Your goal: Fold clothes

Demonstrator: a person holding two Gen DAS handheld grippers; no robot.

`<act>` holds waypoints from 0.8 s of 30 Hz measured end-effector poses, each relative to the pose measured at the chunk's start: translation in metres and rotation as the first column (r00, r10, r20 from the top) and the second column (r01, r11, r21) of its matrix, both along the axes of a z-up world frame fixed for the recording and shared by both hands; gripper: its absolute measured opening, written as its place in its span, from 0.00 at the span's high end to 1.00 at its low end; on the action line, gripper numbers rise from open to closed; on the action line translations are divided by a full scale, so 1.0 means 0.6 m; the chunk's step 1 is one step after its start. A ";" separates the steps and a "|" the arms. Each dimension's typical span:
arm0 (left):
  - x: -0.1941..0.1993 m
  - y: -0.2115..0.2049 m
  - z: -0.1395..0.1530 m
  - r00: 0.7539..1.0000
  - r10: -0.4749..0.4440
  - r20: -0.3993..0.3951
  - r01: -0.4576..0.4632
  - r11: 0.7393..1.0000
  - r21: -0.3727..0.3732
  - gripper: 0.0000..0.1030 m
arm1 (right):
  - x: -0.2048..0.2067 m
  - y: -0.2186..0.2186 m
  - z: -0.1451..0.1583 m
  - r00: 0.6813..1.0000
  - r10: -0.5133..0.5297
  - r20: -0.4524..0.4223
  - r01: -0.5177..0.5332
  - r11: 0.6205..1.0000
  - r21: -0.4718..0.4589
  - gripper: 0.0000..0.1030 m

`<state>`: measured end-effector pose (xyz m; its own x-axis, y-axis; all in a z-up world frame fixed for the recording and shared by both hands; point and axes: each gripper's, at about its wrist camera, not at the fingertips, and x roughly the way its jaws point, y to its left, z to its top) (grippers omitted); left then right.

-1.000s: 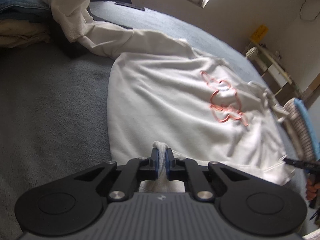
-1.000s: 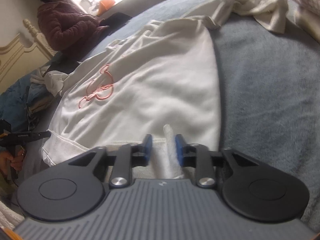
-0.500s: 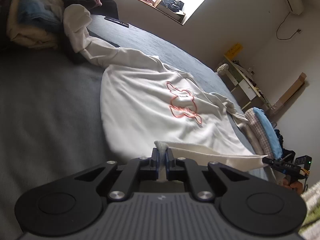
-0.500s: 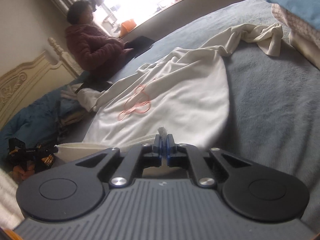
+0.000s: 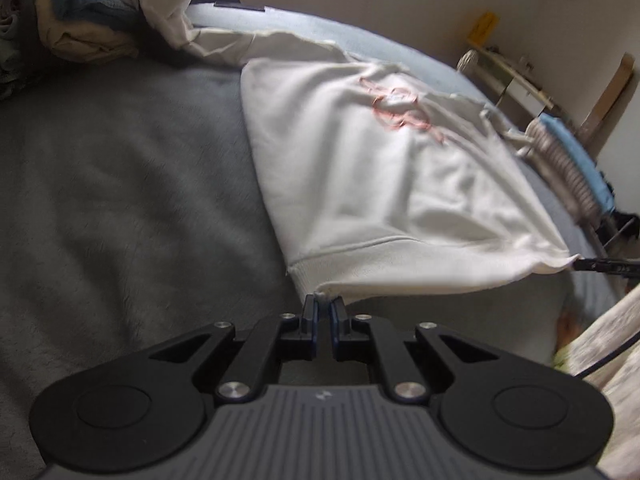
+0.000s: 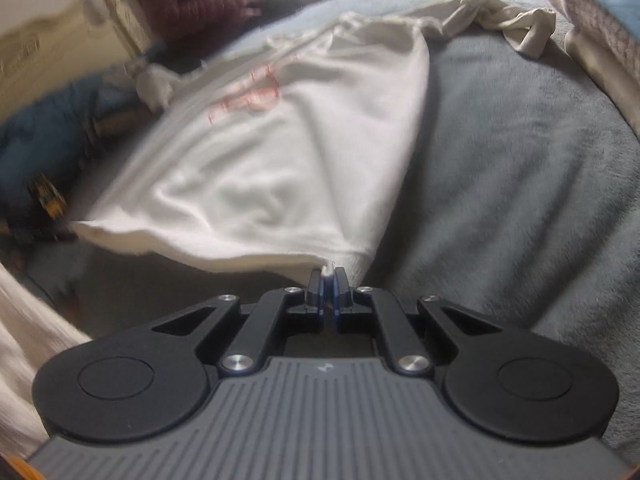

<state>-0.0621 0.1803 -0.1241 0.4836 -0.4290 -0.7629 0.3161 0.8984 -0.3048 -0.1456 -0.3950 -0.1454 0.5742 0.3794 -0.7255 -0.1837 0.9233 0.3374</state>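
Observation:
A white sweatshirt (image 5: 384, 184) with a pink outline print lies spread on the grey bedcover (image 5: 120, 200), its ribbed hem stretched and lifted off the bed. My left gripper (image 5: 323, 300) is shut on one hem corner. My right gripper (image 6: 328, 274) is shut on the other hem corner of the same sweatshirt (image 6: 280, 152). In the left wrist view the right gripper's black tip (image 5: 600, 266) shows at the far corner; in the right wrist view the left one (image 6: 44, 208) shows at the left. One sleeve (image 6: 508, 28) trails off to the far right.
A pile of clothes (image 5: 72, 28) lies at the bed's far left. Folded blue and patterned clothes (image 5: 576, 168) are stacked at the right. A person in a maroon top (image 6: 192, 0) sits at the far side. A wooden headboard (image 6: 60, 40) stands behind.
Both grippers have pulled back towards me with the hem, which now hangs taut above the bed. The right gripper went from open around the hem to shut on it.

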 end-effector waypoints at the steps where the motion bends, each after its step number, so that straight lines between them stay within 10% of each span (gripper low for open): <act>1: -0.002 0.000 -0.003 1.000 -0.006 0.000 0.006 1.000 0.015 0.94 | -0.002 0.003 -0.003 1.000 0.008 -0.006 -0.008 1.000 -0.017 0.98; 16: -0.016 0.054 0.038 0.996 0.085 -0.011 -0.084 0.995 0.057 0.91 | -0.033 -0.048 0.042 0.997 -0.080 -0.012 0.077 0.988 -0.137 0.96; 24: 0.047 -0.094 0.020 0.991 -0.133 -0.004 0.133 0.989 0.062 0.82 | 0.084 0.163 0.047 0.937 0.339 0.088 -0.336 0.941 -0.047 0.94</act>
